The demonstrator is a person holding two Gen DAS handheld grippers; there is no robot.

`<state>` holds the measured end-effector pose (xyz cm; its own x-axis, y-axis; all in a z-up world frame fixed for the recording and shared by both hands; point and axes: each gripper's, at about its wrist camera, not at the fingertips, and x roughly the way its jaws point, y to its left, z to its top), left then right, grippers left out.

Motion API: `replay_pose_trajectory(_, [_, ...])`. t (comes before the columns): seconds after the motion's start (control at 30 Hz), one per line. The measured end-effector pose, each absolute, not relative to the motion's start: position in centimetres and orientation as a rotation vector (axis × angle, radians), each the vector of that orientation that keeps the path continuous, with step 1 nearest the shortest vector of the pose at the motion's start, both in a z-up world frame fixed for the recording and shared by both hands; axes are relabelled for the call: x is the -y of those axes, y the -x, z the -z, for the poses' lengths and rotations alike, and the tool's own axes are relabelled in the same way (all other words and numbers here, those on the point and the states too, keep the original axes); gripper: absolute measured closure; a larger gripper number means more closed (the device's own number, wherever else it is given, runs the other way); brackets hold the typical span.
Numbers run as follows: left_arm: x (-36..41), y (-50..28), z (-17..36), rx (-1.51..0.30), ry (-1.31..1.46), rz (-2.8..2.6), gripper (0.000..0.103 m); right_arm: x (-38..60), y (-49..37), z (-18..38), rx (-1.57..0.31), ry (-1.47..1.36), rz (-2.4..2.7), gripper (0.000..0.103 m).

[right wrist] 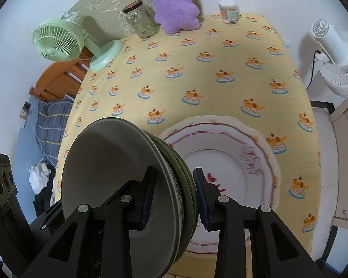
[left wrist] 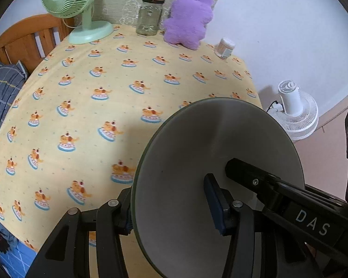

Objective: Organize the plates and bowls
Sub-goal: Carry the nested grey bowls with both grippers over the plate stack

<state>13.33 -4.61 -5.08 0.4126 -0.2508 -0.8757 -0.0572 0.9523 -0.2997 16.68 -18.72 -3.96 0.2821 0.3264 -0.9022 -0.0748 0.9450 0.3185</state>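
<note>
A stack of green bowls with grey insides (right wrist: 127, 173) is held on edge above the table's front, seen face-on in the left wrist view (left wrist: 208, 143). My left gripper (left wrist: 171, 208) is shut on the stack's rim, one blue pad inside, the other behind. My right gripper (right wrist: 174, 197) straddles the same stack with its pads (right wrist: 148, 199) either side; a small gap shows at the right pad. The right gripper's finger also reaches into the bowl in the left wrist view (left wrist: 255, 180). A white plate with red lines (right wrist: 222, 162) lies flat on the table behind the stack.
The table has a yellow cartoon cloth (left wrist: 104, 88). At its far edge stand a green fan (left wrist: 81, 11), a glass jar (left wrist: 149, 16), a purple plush toy (left wrist: 188, 20) and a small cup (left wrist: 223, 47). A white fan (right wrist: 336, 58) stands right of the table, a bed (right wrist: 53, 111) left.
</note>
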Motion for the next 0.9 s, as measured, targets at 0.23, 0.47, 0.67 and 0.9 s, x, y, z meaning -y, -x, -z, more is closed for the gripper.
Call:
replay_pose_trajectory(0.23, [7.1, -13.6, 5.6, -1.164, 0.293, 0.143, 0.053, 21.7, -16.6, 4.4, -1.27, -0.251, -0.246, 0.065])
replay_pose_trajectory(0.47, [8.9, -14.3, 6.5, -1.191, 0.293, 0.16, 0.053, 23.6, -16.9, 5.3, -1.287, -0.265, -0.22, 0.065])
replay_pose_trajectory(0.67, [9.6, -14.9, 7.6, -1.224, 0.317, 0.161, 0.052, 24.3, -17.6, 6.2, -1.311, -0.251, -0.209, 0.065])
replay_pose_trajectory(0.9, [9.9, -15.6, 8.3, -1.232, 0.318, 0.149, 0.052, 24.7, -18.3, 7.3, -1.326, -0.263, -0.209, 0.065])
